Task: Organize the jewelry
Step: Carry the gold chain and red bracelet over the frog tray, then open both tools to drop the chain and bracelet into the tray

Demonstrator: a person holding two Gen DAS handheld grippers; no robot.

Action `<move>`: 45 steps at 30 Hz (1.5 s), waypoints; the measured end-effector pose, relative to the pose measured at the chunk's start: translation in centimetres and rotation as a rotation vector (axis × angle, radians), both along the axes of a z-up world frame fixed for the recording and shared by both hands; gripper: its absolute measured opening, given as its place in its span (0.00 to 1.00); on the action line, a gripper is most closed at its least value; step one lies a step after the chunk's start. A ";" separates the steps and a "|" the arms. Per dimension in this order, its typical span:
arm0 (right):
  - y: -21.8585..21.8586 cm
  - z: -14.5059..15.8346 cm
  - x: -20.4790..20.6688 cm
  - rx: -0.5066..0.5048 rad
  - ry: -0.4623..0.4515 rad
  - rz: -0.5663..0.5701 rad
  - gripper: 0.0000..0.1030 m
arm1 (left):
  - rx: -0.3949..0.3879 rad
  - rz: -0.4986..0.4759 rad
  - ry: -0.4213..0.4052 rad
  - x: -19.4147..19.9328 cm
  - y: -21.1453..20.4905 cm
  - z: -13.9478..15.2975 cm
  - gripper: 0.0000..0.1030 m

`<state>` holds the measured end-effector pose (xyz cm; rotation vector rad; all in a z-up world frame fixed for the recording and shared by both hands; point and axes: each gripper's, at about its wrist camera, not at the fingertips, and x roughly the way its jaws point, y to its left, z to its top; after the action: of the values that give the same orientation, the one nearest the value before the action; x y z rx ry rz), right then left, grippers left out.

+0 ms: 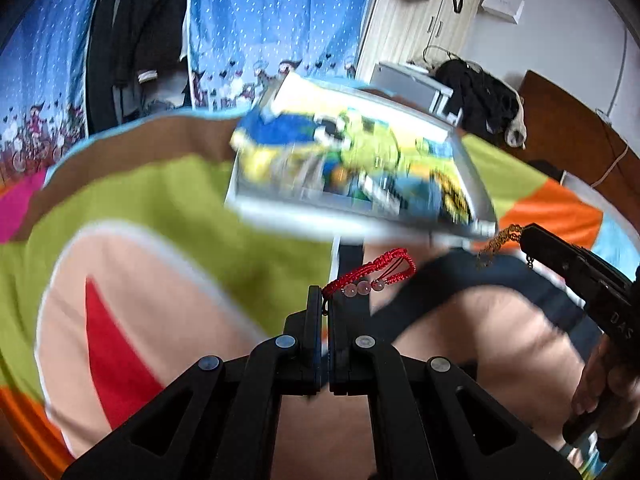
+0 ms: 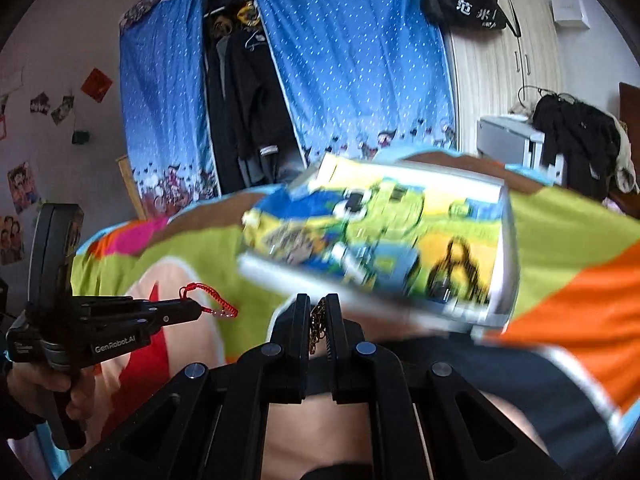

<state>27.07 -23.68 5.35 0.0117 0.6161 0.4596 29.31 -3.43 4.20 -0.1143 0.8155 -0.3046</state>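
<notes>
Red bracelet [image 1: 370, 274] hangs pinched in left claw [image 1: 325, 300]; gold chain [image 2: 317, 326] clamped in right claw [image 2: 317, 312].

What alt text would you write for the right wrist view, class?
The right gripper is shut on a gold chain above a colourful bedspread. Left of it, the left gripper pinches a red cord bracelet; a blurred cartoon-printed box lies ahead.

Bed [image 2: 568, 232]: covered by a cartoon-print bedspread [image 1: 152, 200] in green, orange, pink, brown, peach and red patches, light blue at the edge. Lying directly on it: one flat box [image 2: 384, 240] with a colourful printed lid and pale rim, blurred, near the middle; a person's bare legs [image 1: 500, 332] at the near edge.
</notes>
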 end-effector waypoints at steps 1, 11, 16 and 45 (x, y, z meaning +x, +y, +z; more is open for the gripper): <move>-0.2 0.4 0.7 -0.002 -0.002 0.001 0.07 | -0.002 -0.001 -0.003 0.9 -0.3 0.5 0.00; -3.4 3.1 12.2 0.029 -0.006 -0.050 0.07 | -0.014 0.016 -0.041 12.6 -3.5 3.8 0.00; -4.7 0.5 16.3 0.035 0.023 -0.088 0.07 | -0.014 0.033 0.016 17.7 -4.7 1.9 0.00; -6.9 -7.1 18.2 0.007 0.141 -0.185 0.30 | -0.006 0.067 0.176 22.3 -6.2 -3.4 0.15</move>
<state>45.29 -30.61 -1.78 0.1079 0.7445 0.2828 51.59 -9.66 0.78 -0.1754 0.9834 -0.2355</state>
